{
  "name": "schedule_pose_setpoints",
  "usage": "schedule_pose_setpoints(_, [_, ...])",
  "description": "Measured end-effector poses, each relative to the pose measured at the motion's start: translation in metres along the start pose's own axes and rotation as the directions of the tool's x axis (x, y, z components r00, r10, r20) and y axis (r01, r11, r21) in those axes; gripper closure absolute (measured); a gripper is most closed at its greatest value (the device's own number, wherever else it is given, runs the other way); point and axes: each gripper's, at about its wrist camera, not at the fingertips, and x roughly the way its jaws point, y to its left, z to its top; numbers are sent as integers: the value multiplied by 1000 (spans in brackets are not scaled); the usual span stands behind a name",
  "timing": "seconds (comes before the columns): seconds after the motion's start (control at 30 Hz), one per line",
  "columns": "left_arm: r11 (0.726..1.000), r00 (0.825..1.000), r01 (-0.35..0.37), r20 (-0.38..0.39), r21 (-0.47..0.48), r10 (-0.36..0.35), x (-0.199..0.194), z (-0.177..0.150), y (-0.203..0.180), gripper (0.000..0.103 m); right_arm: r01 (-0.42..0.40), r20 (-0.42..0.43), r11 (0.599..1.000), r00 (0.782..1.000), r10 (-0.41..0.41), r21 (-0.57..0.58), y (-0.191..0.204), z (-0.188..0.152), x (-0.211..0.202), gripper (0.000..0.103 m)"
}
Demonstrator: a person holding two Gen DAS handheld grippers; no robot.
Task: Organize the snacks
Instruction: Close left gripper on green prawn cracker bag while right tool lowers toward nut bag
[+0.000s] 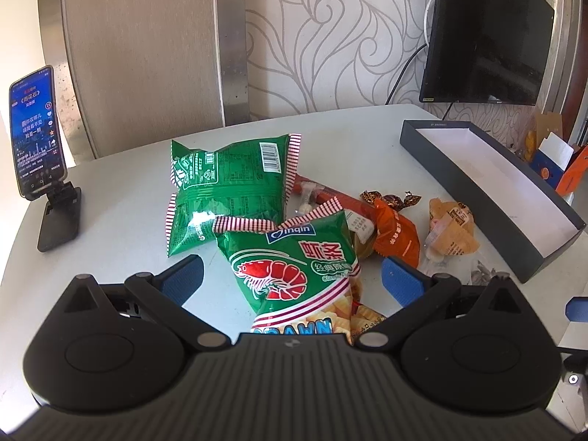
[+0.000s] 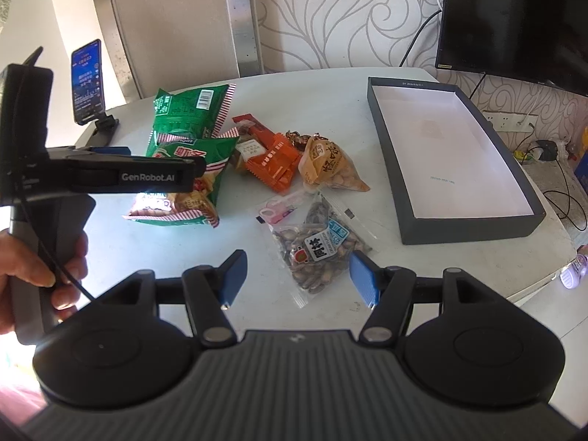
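Room: patterned wallpaper behind a white table [image 2: 323,84], with a dark monitor [image 2: 514,14] on the wall at the far right.
Left gripper [image 1: 292,275]: jaws spread wide, holding nothing; the front prawn bag [image 1: 294,268] lies on the table between its blue pads [image 1: 398,283] and reaches under its body, with no pad pressing on it.
Right gripper [image 2: 297,279]: jaws wide apart, empty; the seed bag [image 2: 319,250] lies just ahead, its near end between the fingertips, untouched.
Hand [image 2: 33,275]: grips the left gripper's handle, to the left of the right gripper.
Second prawn bag [image 1: 228,191]: back side up, beyond the front one and partly under its top edge.
Orange packet [image 2: 272,161]: ahead of the right gripper, beyond the seed bag, just right of the prawn bags.
Yellow nut bag [image 2: 327,165]: just right of the orange packet, touching it or nearly so.
Wrapped candy [image 1: 389,198]: behind the orange packet, as the left view shows it.
Pink packet [image 2: 275,211]: small, just beyond the seed bag, overlapping its top-left corner.
Box [image 2: 474,224]: open, white inside, ahead and right of both grippers, well apart from the snacks.
Phone [image 1: 36,132]: lit, on a stand [image 1: 58,220] far left of the left gripper.
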Motion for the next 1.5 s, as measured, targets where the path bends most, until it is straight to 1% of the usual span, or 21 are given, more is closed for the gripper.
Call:
schedule_pose_setpoints(0.2, [1000,1000,-20,-9,12,20,7,-3,-1,0,-4,3,1000,1000,4,-9,-4,1,7,39])
schedule_pose_setpoints(0.33, [1000,999,-18,-37,12,18,18,-8,0,0,-10,16,998,1000,11,-64,-5,6,23,39])
schedule_pose_setpoints(0.43, [1000,999,-13,-50,13,14,26,-9,1,0,7,14,993,1000,-5,-115,-5,9,37,39])
schedule_pose_setpoints(0.53, [1000,998,-14,-57,3,14,31,-9,3,0,35,3,983,999,-35,-181,-4,11,49,39])
schedule_pose_setpoints(0.67, [1000,998,-15,-64,-9,14,38,-8,5,0,17,-29,970,999,-25,-244,-3,15,65,39])
schedule_pose_setpoints(0.73, [1000,997,-15,-72,-16,14,41,-9,6,0,12,-27,963,999,-21,-269,0,17,71,32])
schedule_pose_setpoints(0.77, [1000,997,-13,-75,-16,12,42,-9,6,0,20,-25,960,999,-28,-281,1,17,73,26])
schedule_pose_setpoints(0.83, [1000,997,-1,-79,-16,0,44,-10,6,0,14,-24,957,999,-21,-289,1,20,77,25])
schedule_pose_setpoints(0.97, [1000,996,22,-87,-19,-24,44,-12,6,0,-5,-51,960,999,-9,-278,-3,24,86,25])
schedule_pose_setpoints(1.03, [999,996,30,-85,-19,-32,44,-14,6,0,-30,-66,965,998,14,-260,-6,25,88,25])
schedule_pose_setpoints(1.07, [999,996,37,-82,-15,-38,43,-15,6,1,-41,-73,967,997,24,-251,-8,26,90,25])
schedule_pose_setpoints(1.17, [997,994,77,-74,-15,-78,41,-16,7,17,-70,-90,971,995,50,-231,-7,25,93,26])
schedule_pose_setpoints(1.2, [997,994,76,-73,-8,-76,40,-16,6,18,-69,-102,968,994,46,-240,-4,23,96,27])
schedule_pose_setpoints(1.23, [997,995,77,-70,5,-77,39,-17,5,19,-62,-92,968,995,41,-242,-2,22,95,27])
schedule_pose_setpoints(1.27, [997,995,82,-67,12,-81,39,-17,4,20,-59,-89,970,995,39,-236,-1,21,95,29])
schedule_pose_setpoints(1.3, [996,994,86,-65,14,-85,38,-18,5,21,-68,-90,973,995,49,-221,-2,21,95,35])
schedule_pose_setpoints(1.33, [996,994,91,-64,13,-90,38,-19,5,21,-79,-90,975,994,61,-206,-3,21,94,38])
schedule_pose_setpoints(1.37, [995,994,94,-64,11,-93,37,-19,6,22,-86,-89,976,994,70,-199,-2,20,93,45])
schedule_pose_setpoints(1.4, [995,993,99,-64,10,-98,36,-20,7,23,-92,-86,976,993,76,-197,-1,20,91,56])
schedule_pose_setpoints(1.43, [994,992,105,-67,8,-104,35,-20,8,23,-95,-86,976,993,79,-198,2,20,90,62])
schedule_pose_setpoints(1.5, [993,991,115,-72,6,-114,34,-20,10,25,-80,-87,974,994,63,-212,7,20,89,64])
